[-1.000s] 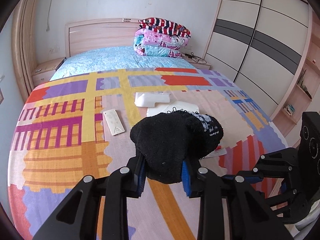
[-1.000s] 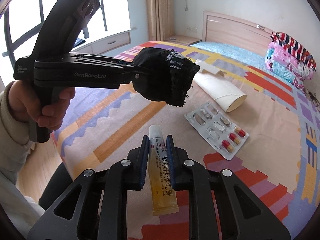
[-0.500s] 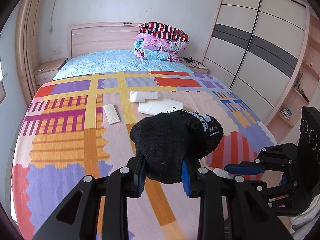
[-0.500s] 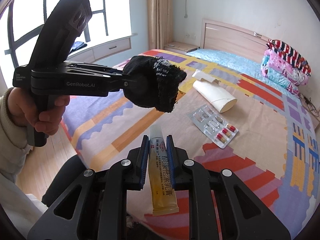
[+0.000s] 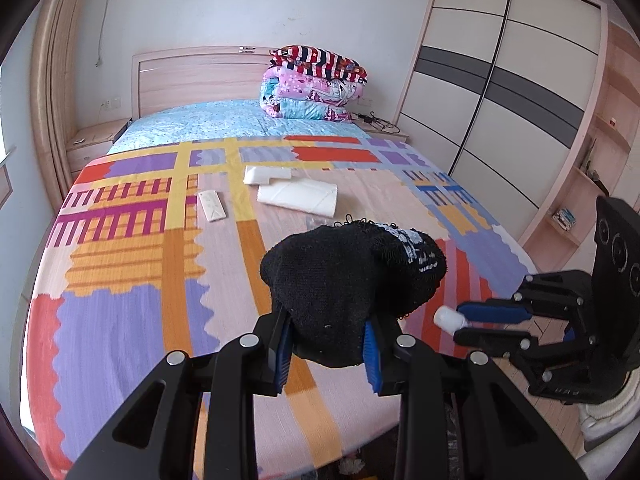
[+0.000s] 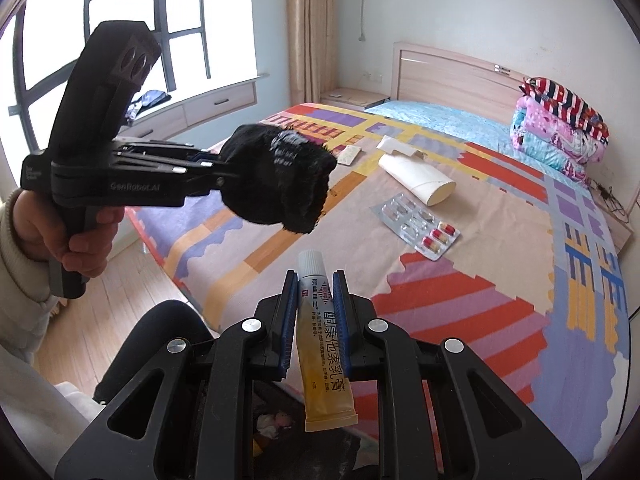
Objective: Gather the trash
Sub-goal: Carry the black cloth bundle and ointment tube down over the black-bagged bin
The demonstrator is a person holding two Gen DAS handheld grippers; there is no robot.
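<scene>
My left gripper [image 5: 326,334] is shut on a balled black sock [image 5: 348,284] and holds it in the air over the foot of the bed; it also shows in the right wrist view [image 6: 216,178] with the sock [image 6: 280,180]. My right gripper [image 6: 314,284] is shut on a white and yellow ointment tube [image 6: 324,340], held off the bed's foot edge. In the left wrist view the right gripper [image 5: 476,320] shows the tube's white cap [image 5: 448,318]. A blister pack of pills [image 6: 418,226] lies on the bedspread.
The patchwork bedspread [image 5: 120,264] bears a white remote [image 5: 212,206], a white box [image 5: 266,175] and a folded white sheet [image 5: 298,196]. Folded quilts [image 5: 316,84] sit at the headboard. A wardrobe [image 5: 500,92] stands right. Something dark with crumpled scraps [image 6: 274,420] shows below my right gripper.
Both grippers have pulled back from the bed toward its foot edge, still holding the sock and the tube. The items on the bedspread look farther away.
</scene>
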